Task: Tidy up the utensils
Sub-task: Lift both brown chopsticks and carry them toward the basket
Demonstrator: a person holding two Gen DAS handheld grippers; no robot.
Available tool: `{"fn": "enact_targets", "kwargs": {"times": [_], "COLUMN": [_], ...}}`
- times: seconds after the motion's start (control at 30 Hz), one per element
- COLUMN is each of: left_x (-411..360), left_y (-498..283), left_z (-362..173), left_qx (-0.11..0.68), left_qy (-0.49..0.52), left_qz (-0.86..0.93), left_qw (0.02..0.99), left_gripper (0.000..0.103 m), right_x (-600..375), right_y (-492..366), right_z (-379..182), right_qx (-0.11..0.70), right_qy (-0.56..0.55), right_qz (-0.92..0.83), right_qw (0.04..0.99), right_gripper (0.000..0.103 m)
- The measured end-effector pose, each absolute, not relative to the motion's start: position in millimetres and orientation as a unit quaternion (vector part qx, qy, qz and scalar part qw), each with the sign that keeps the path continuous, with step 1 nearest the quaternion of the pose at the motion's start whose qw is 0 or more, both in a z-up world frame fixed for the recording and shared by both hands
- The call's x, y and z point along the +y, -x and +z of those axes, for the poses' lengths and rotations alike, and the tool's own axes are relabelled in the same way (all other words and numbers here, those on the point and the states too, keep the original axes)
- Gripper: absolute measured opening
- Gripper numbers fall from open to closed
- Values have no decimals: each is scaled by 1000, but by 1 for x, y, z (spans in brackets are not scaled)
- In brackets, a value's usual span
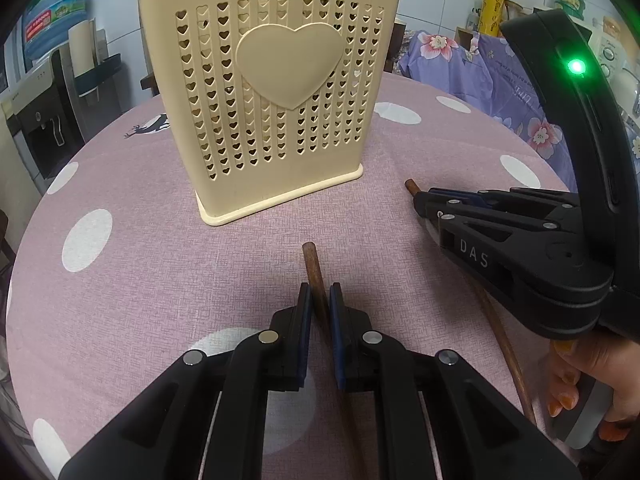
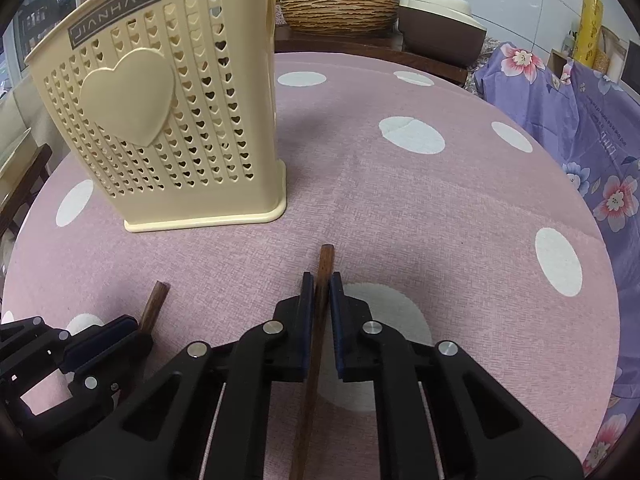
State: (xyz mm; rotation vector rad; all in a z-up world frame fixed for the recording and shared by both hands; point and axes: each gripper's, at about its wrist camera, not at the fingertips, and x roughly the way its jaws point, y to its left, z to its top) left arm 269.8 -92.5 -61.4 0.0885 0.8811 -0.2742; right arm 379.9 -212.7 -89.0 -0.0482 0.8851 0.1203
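A cream plastic utensil holder with heart-shaped holes stands upright on the pink table; it also shows in the right wrist view. Brown utensil tips stick out of its top. My left gripper is shut on a brown wooden chopstick that points toward the holder. My right gripper is shut on a second brown chopstick. The right gripper also shows at the right of the left wrist view, and the left gripper at the lower left of the right wrist view.
The round table wears a pink cloth with white dots. A purple flowered cloth drapes at the right edge. A woven basket and a cooker stand behind the table. A water dispenser stands at left.
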Motion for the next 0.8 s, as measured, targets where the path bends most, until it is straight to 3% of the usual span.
{"fn": "enact_targets", "kwargs": {"times": [0.8], "left_x": [-88], "left_y": [-271], "left_z": [-61], "left_qx": [426], "left_qy": [-30], "left_qz": [-137], "left_qw": [894], "left_gripper": [9], "right_x": [-227], "right_y": [-357], "right_z": [-74], "right_qx": [401], "right_qy": [-16], "right_qz": [70], "right_qw": [913], "right_gripper": [8]}}
